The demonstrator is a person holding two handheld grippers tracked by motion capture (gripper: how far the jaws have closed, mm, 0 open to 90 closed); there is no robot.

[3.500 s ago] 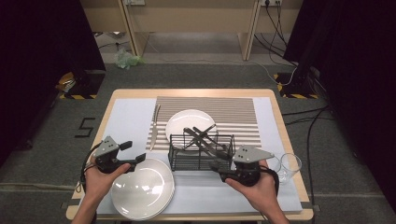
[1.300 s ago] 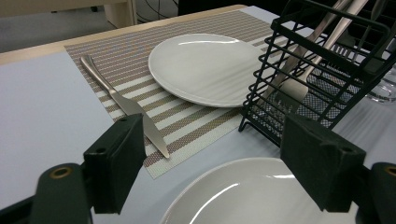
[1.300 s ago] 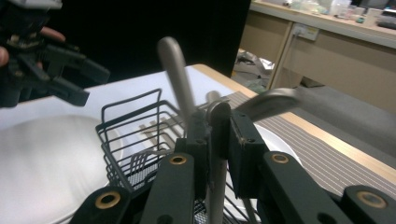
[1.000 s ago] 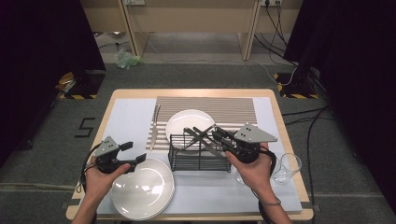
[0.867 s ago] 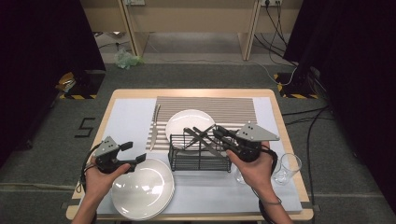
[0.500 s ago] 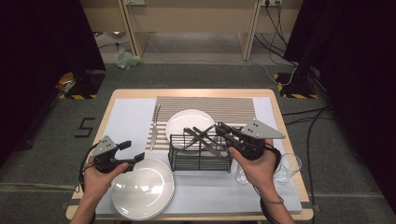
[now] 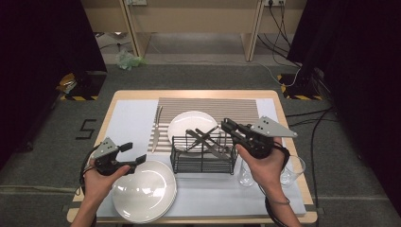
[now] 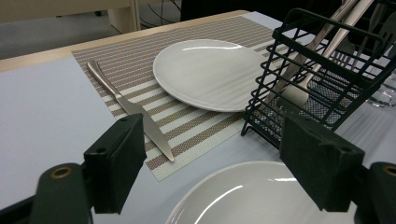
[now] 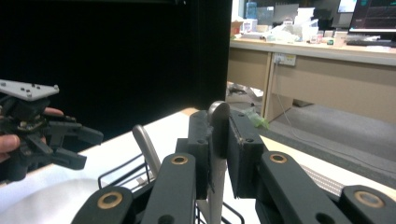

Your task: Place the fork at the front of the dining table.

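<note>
A single readable mark appears in the high view: a large black numeral "5" [image 7: 85,128] on the grey floor [image 7: 42,156], just beyond the left edge of the table [image 7: 198,93], level with the table's far half. It is drawn in blocky, angular strokes. Nothing on the table carries lettering, a label or a brand that can be made out. In the right gripper view, a far desk [image 9: 327,51] holds small boxes and a lit screen [image 9: 376,16] in the top right corner, but whatever is printed or displayed there is too small and blurred to read.
</note>
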